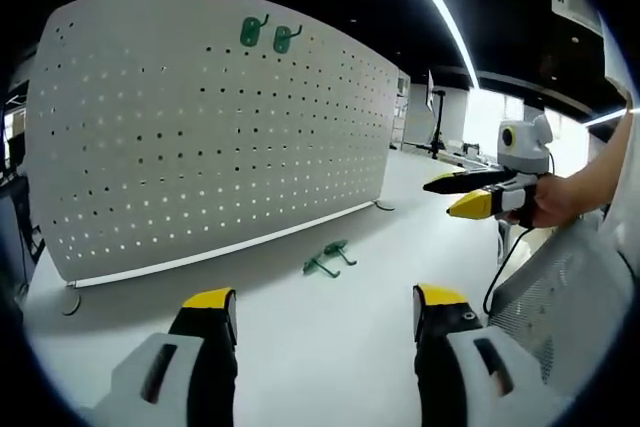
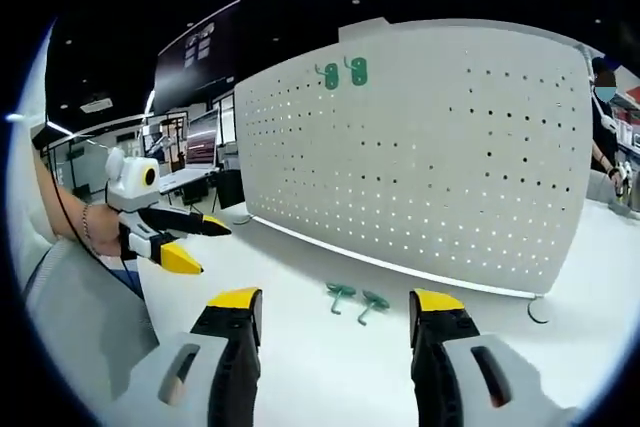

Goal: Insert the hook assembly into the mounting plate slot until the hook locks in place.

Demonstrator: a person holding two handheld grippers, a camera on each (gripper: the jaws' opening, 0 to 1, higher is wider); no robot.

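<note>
Right now I am holding both grippers above the white bench (image 1: pixel 330 337), and neither is carrying anything. In the left gripper view, the left gripper (image 1: pixel 325 312) is showing its two yellow-tipped jaws spread wide apart, with bare bench between them. In the right gripper view, the right gripper (image 2: pixel 335 312) is doing the same: jaws parted, nothing between them.

Just beyond the jaws, two green hooks (image 2: pixel 357 299) are lying loose on the bench, close beside each other and well short of the board. In the left gripper view the same pair is lying a little right of centre. I judge they are waiting there because they are next to be picked up and mounted.

Further out, a white pegboard (image 1: pixel 210 147) is standing upright on small feet at the back of the bench, acting as the mounting plate. Two more green hooks (image 1: pixel 268 34) are already hanging side by side near its top edge, which suggests the loose ones belong up there too.

Each gripper is also appearing in the other's view, raised off to the side in a person's hand. I take it I am keeping both back so that hooks and board are all staying in sight before I reach in.
</note>
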